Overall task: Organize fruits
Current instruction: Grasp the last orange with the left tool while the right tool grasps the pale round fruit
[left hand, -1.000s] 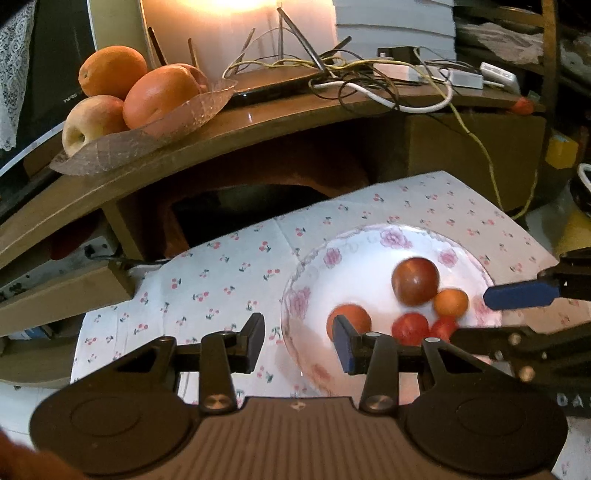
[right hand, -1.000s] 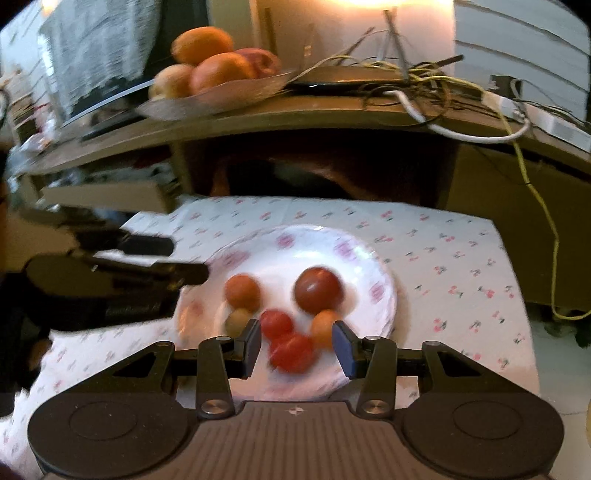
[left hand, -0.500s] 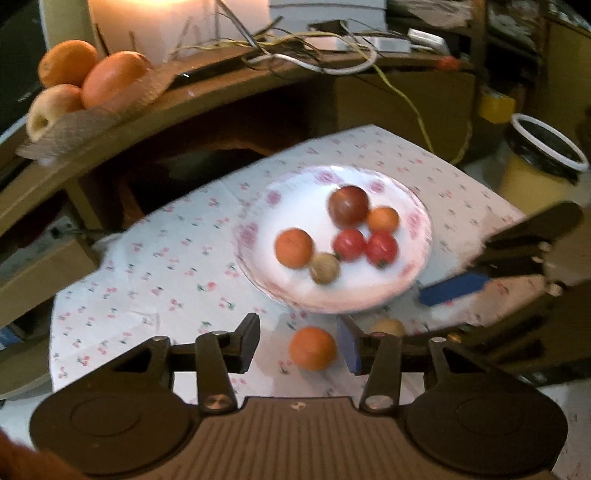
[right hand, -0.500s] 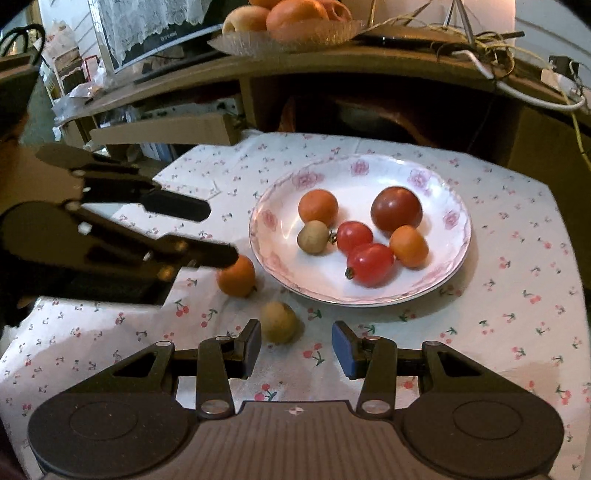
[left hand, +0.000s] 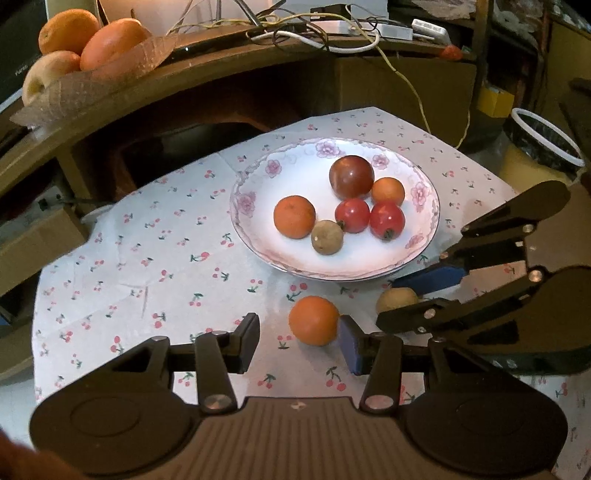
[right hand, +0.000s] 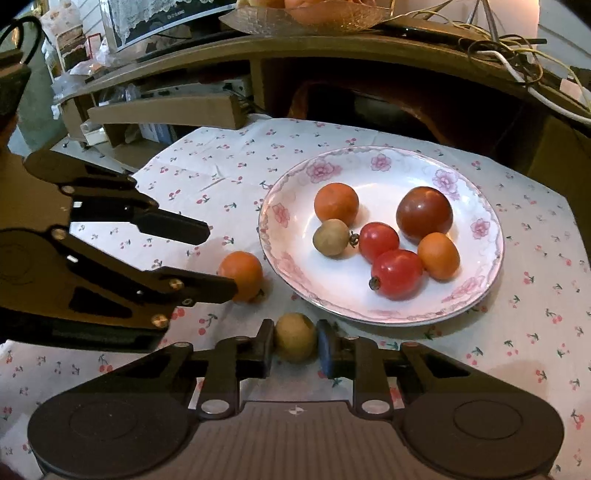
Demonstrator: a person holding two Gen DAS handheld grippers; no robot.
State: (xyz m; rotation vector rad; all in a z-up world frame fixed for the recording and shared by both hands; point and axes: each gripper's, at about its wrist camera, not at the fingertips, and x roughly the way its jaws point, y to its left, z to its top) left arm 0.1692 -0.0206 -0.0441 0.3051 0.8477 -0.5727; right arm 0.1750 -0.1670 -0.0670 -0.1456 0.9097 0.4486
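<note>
A white floral plate (left hand: 424, 206) (right hand: 487, 266) holds several fruits: oranges, red tomatoes, a dark tomato and a tan longan. A loose orange (left hand: 313, 320) (right hand: 241, 275) lies on the cloth in front of the plate. My left gripper (left hand: 299, 341) is open, the orange lying against its right finger. A loose tan longan (right hand: 295, 341) (left hand: 397, 300) lies beside it. My right gripper (right hand: 295, 349) has narrowed around the longan, both pads at its sides.
The cherry-print cloth (left hand: 147, 266) covers a small table. Behind it a wooden shelf (left hand: 184, 85) carries a glass dish of large fruit (left hand: 85, 48) and tangled cables (left hand: 314, 33). A lined bin (left hand: 543, 140) stands at the right.
Both grippers pulled back and lowered toward the table's front. The loose orange now sits by my left gripper's right finger, and my right gripper has closed in around the longan.
</note>
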